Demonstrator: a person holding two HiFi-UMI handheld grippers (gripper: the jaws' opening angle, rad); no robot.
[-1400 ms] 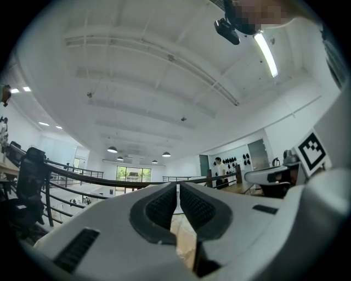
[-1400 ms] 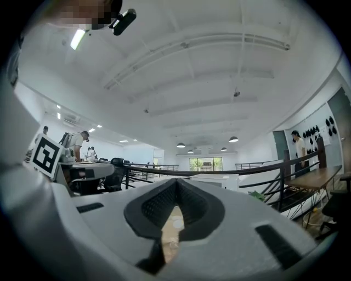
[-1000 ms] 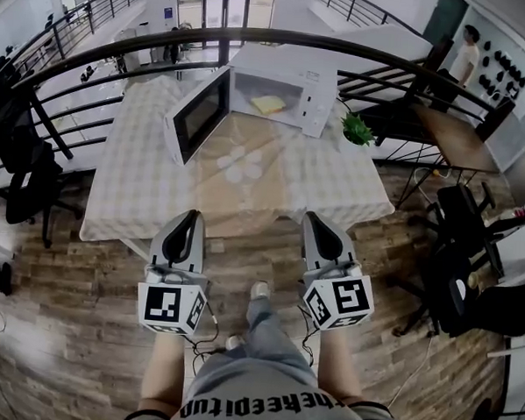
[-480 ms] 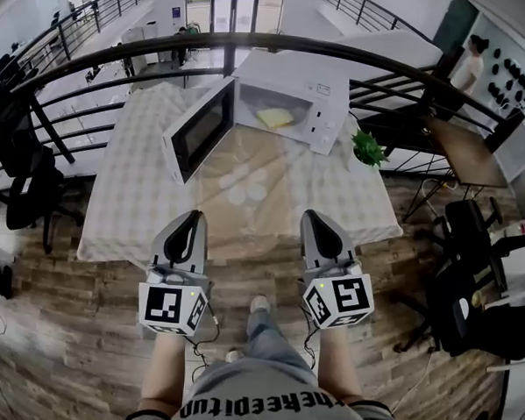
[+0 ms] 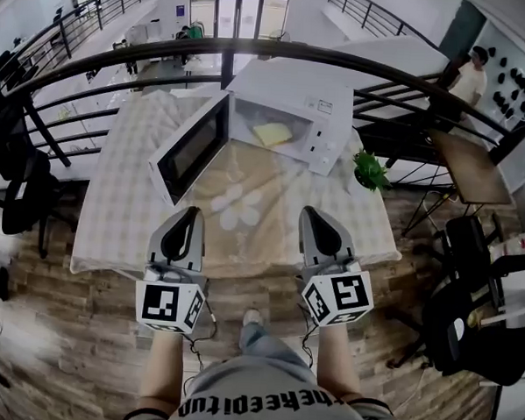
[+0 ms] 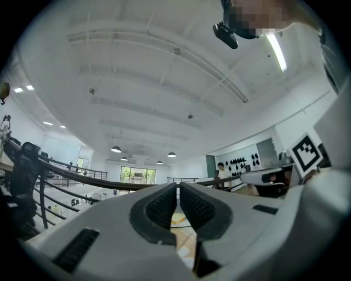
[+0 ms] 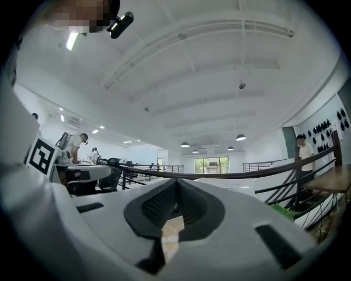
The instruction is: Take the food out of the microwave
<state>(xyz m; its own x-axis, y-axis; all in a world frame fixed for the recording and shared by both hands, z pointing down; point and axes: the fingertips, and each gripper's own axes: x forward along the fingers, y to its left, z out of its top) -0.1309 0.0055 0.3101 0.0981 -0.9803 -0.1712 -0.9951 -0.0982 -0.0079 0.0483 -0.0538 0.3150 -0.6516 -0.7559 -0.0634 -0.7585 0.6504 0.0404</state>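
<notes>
A white microwave (image 5: 316,107) stands at the far side of a table with a checked cloth (image 5: 122,206). Its door (image 5: 188,148) hangs open to the left. Inside lies a flat yellow piece of food (image 5: 272,133), which also shows as a sliver of food (image 6: 177,218) in the left gripper view. My left gripper (image 5: 192,213) and right gripper (image 5: 311,213) are held side by side over the table's near edge, well short of the microwave. Both are shut and empty, with the left gripper's (image 6: 178,185) pads meeting at the tip and the right gripper's (image 7: 175,181) likewise.
A small potted plant (image 5: 370,171) sits right of the microwave. A black curved railing (image 5: 254,44) runs behind the table. Office chairs stand at the left (image 5: 18,183) and right (image 5: 469,295). A person (image 5: 469,79) stands far off at the upper right.
Both grippers and the person holding them have moved forward to the table's near edge. The microwave and table now appear nearer. The jaws stayed shut.
</notes>
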